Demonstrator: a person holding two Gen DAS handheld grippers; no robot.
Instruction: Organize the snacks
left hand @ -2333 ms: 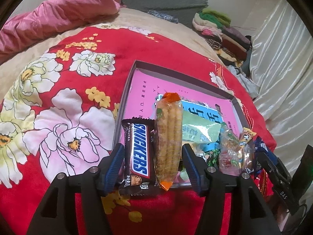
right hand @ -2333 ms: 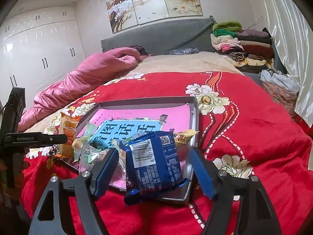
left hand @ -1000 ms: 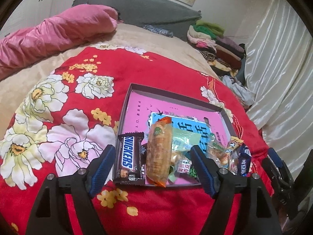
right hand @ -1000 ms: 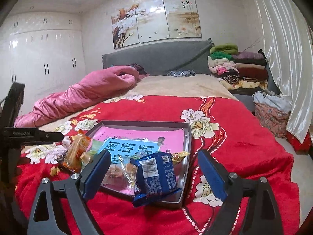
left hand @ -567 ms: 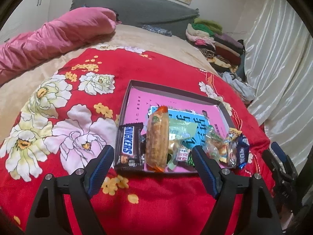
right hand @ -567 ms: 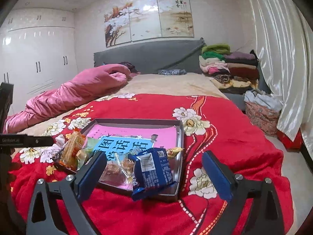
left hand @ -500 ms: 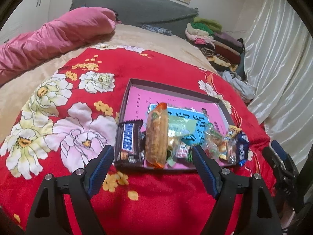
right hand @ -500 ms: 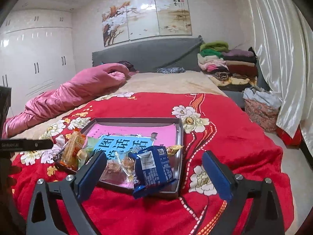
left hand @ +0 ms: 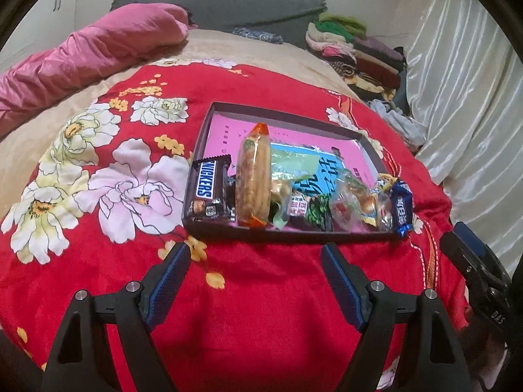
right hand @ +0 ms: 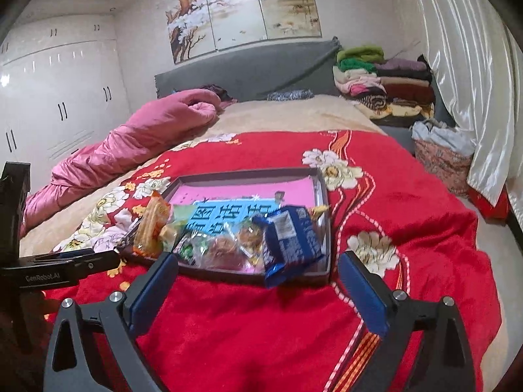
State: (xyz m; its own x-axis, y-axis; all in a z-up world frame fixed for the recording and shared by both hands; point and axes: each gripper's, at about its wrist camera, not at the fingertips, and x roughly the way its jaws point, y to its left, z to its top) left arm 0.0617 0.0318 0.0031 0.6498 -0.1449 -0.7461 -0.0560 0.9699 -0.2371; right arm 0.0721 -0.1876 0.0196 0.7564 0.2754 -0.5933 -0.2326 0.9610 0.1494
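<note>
Both tongs, left [left hand: 253, 274] and right [right hand: 258, 281], gape wide and hold nothing, short of the shallow dark cardboard tray [left hand: 287, 233] on the red floral blanket [left hand: 261, 310]. Snacks crowd its near wall. Risk: the blue crinkly packet [right hand: 289, 241] overhangs the rim, so a nudge or soft bedding tips it out. Tray's far half is free; open blanket all round.

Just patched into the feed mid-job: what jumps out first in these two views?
The bright red flowered blanket fills both views, with a shallow dark tray sitting on it. A row of snacks crowds the tray's near edge: a Snickers bar at the left end, a blue packet overhanging the rim at the right corner. Both the left gripper and right gripper hover open and empty short of the tray.
</note>
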